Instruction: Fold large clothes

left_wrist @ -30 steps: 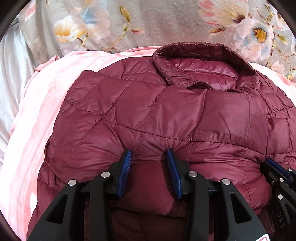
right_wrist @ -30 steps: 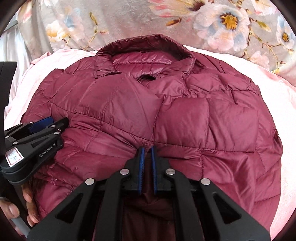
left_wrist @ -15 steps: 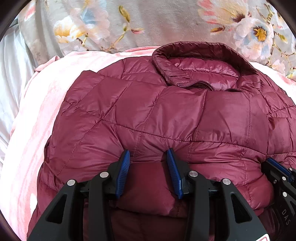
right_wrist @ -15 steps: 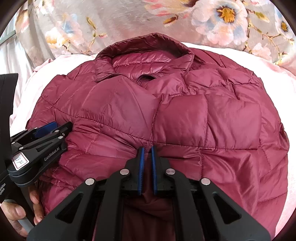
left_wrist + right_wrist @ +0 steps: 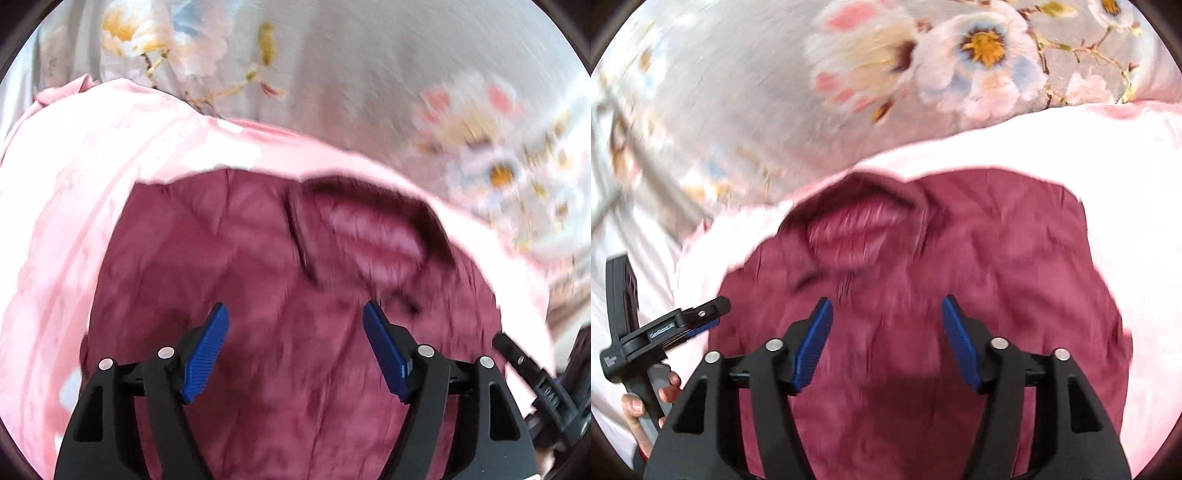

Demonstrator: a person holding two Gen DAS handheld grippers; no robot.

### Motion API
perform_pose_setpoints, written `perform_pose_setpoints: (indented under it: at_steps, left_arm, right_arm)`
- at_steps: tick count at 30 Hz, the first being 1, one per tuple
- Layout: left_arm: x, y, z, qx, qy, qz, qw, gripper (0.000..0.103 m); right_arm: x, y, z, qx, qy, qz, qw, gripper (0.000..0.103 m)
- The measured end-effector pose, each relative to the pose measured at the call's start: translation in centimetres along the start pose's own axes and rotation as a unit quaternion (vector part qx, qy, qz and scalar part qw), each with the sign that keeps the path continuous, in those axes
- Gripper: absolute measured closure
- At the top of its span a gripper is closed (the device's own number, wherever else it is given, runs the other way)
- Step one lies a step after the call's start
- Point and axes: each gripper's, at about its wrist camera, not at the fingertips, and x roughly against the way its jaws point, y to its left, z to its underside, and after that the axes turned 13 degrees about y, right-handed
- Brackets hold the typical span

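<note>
Both grippers have just let go: the left gripper [image 5: 295, 354] and right gripper [image 5: 886, 341], earlier pinching the maroon puffer jacket's [image 5: 258, 314] near folded edge, now stand spread and lifted, nothing between the pads. Jacket lies folded, collar [image 5: 857, 221] away, on the pink blanket [image 5: 74, 184]; floral bedding [image 5: 738, 92] lies beyond the collar. Nothing obstructs; this fold looks finished.

Soft, even daylight filled both views, with no hard shadows. Motion blur smeared the maroon jacket [image 5: 258, 295] and the floral cover [image 5: 738, 92], wiping out the quilting seams. The pink sheet [image 5: 74, 203] was overexposed to near white in places. Only the black gripper frames stayed sharp. Fisheye curvature bent everything outward, and dark vignetting rounded the corners.
</note>
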Motion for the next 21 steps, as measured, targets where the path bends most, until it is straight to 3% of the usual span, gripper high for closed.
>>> perform_pose_setpoints:
  at_steps: [2, 5, 10, 11, 12, 14, 15, 16, 19, 21]
  left_arm:
    - [-1.5, 0.4, -1.9, 0.026, 0.022, 0.027, 0.9991, 0.030]
    - [-5.0, 1.0, -3.5, 0.062, 0.070, 0.067, 0.9934, 0.030]
    - [-8.4, -0.5, -3.6, 0.038, 0.079, 0.045, 0.9951, 0.033]
    - [-8.6, -0.9, -3.6, 0.028, 0.077, 0.048, 0.9955, 0.038]
    - [-8.6, -1.2, -3.6, 0.020, 0.078, 0.054, 0.9953, 0.050]
    - [-9.1, -1.9, -3.5, 0.005, 0.085, 0.066, 0.9941, 0.064]
    - [-9.3, -2.0, -3.5, 0.002, 0.089, 0.066, 0.9939, 0.080]
    - [-9.4, -2.3, -3.5, -0.003, 0.090, 0.054, 0.9944, 0.086]
    - [-8.4, -2.7, -3.4, -0.020, 0.064, 0.030, 0.9973, 0.092]
    - [-7.5, -2.7, -3.0, -0.036, 0.041, 0.017, 0.9984, 0.093]
  right_arm:
    - [-1.3, -0.9, -1.6, -0.021, -0.004, -0.007, 1.000, 0.028]
    - [-4.4, -2.4, -3.0, -0.062, 0.014, -0.021, 0.998, 0.028]
    - [-7.5, -1.8, -3.1, -0.040, 0.048, -0.006, 0.998, 0.026]
    - [-7.9, -1.1, -3.2, -0.024, 0.059, -0.017, 0.998, 0.029]
    - [-8.4, -0.2, -3.2, -0.005, 0.080, -0.040, 0.996, 0.041]
    - [-9.2, 1.0, -3.4, 0.012, 0.101, -0.041, 0.994, 0.051]
    - [-9.5, 1.7, -3.6, 0.024, 0.112, -0.053, 0.992, 0.084]
    - [-9.3, 1.9, -3.8, 0.022, 0.112, -0.063, 0.991, 0.093]
    - [-6.1, 1.5, -3.9, 0.005, 0.051, -0.098, 0.994, 0.095]
    - [-5.2, 1.2, -3.3, 0.016, 0.033, -0.056, 0.998, 0.096]
